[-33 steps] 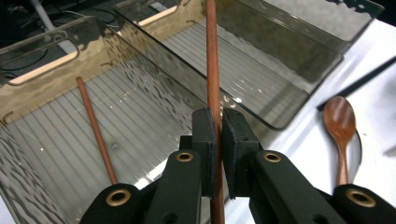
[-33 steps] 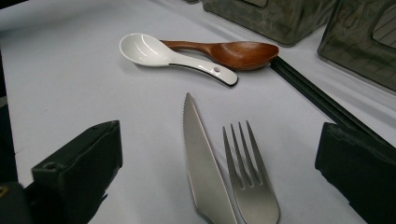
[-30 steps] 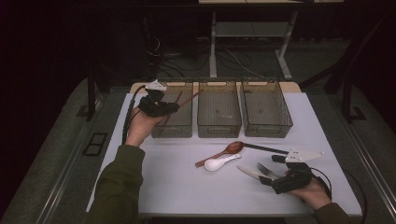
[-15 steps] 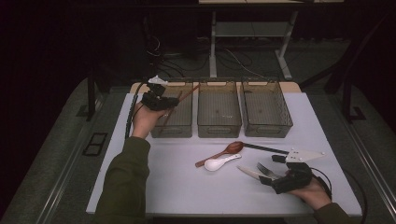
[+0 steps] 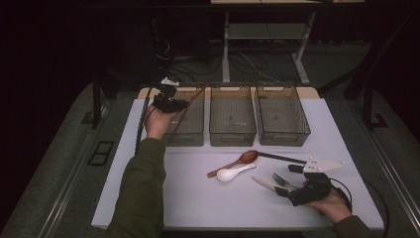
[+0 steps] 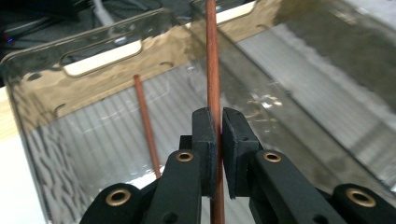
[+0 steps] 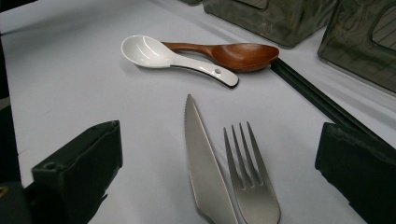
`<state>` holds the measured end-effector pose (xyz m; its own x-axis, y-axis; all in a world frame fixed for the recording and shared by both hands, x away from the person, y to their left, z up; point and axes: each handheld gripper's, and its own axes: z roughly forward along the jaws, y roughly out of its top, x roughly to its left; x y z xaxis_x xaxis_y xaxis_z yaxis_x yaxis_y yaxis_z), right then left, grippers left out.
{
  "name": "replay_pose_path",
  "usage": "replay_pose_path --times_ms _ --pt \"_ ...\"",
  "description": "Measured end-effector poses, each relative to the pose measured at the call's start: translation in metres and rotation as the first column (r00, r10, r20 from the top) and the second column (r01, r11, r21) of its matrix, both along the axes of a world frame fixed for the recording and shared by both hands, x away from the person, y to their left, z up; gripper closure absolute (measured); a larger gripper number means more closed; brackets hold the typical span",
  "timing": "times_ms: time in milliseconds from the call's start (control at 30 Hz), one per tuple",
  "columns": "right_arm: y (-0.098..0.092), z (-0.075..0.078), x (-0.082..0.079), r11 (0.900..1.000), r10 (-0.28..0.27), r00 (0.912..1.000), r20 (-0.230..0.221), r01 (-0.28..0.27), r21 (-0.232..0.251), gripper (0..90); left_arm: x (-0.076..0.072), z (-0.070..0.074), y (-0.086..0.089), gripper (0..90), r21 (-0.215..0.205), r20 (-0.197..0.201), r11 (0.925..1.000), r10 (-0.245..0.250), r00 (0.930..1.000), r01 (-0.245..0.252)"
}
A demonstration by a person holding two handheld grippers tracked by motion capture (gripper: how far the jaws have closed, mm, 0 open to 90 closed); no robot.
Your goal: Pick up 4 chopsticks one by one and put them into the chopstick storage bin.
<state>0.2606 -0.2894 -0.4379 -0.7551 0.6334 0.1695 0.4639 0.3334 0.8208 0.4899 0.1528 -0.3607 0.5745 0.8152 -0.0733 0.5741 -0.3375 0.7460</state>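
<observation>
Since the earlier frame, my left gripper point(image 5: 179, 104) had carried its clamped chopstick point(image 6: 213, 70) lower over the left bin point(image 5: 194, 134), near the desk's far-left corner, for sorting. My right gripper point(image 7: 219, 163) hung open around the knife point(image 7: 201, 163) and fork point(image 7: 250, 179).

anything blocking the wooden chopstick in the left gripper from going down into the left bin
Nothing visible does. The left gripper holds the thin reddish-brown wooden chopstick over the open-topped smoky transparent plastic bin. Another matching chopstick lies inside, off to one side.

High view overlooks table point(image 5: 198, 198); gripper views sit close, seemingly low
</observation>
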Motion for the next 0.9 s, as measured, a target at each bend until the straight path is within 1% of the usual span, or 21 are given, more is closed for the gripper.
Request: replay_pose_path --times_ms 67,167,200,233,367,567,633,733,833,900 --pt "0.000 0.000 0.000 1.000 0.001 1.0000 -0.001 -0.001 0.001 0.6 0.005 -0.003 0.000 83.2 0.007 -0.013 0.9998 0.020 0.9997 -0.020" --pt "0.000 0.000 0.000 1.000 0.002 1.0000 0.000 -0.002 0.003 0.6 0.010 -0.007 -0.001 83.2 -0.007 -0.019 0.9989 0.047 0.9987 -0.047" --pt "0.000 0.000 0.000 1.000 0.003 1.0000 0.001 -0.003 0.004 0.6 0.011 -0.008 -0.001 83.2 -0.002 -0.020 0.9985 0.055 0.9983 -0.055" --pt "0.000 0.000 0.000 1.000 0.003 1.0000 0.001 -0.003 0.003 0.6 0.013 -0.009 -0.001 83.2 0.013 -0.021 0.9980 0.062 0.9979 -0.062" --pt "0.000 0.000 0.000 1.000 0.005 1.0000 0.003 -0.005 0.000 0.6 0.020 -0.012 -0.004 83.2 0.006 -0.029 0.9956 0.093 0.9952 -0.093" --pt "0.000 0.001 -0.001 1.000 0.007 0.9999 0.008 -0.007 0.002 0.6 0.026 -0.015 -0.010 83.2 0.029 -0.037 0.9922 0.122 0.9918 -0.121" --pt "-0.001 0.001 -0.001 1.000 0.007 1.0000 0.007 -0.007 0.003 0.6 0.028 -0.017 -0.010 83.2 0.036 -0.047 0.9896 0.141 0.9889 -0.139" --pt "-0.001 0.001 -0.001 1.000 0.007 1.0000 0.004 -0.007 0.002 0.7 0.029 -0.021 -0.009 83.1 0.052 -0.062 0.9868 0.156 0.9858 -0.153" --pt "-0.001 0.001 -0.001 1.000 0.009 0.9999 0.006 -0.009 0.004 0.6 0.030 -0.021 -0.009 82.4 0.040 -0.063 0.9881 0.151 0.9866 -0.148" --pt "-0.001 0.000 0.000 1.000 0.010 0.9999 0.006 -0.010 0.004 0.6 0.029 -0.021 -0.009 78.1 0.035 -0.056 0.9894 0.143 0.9882 -0.141"
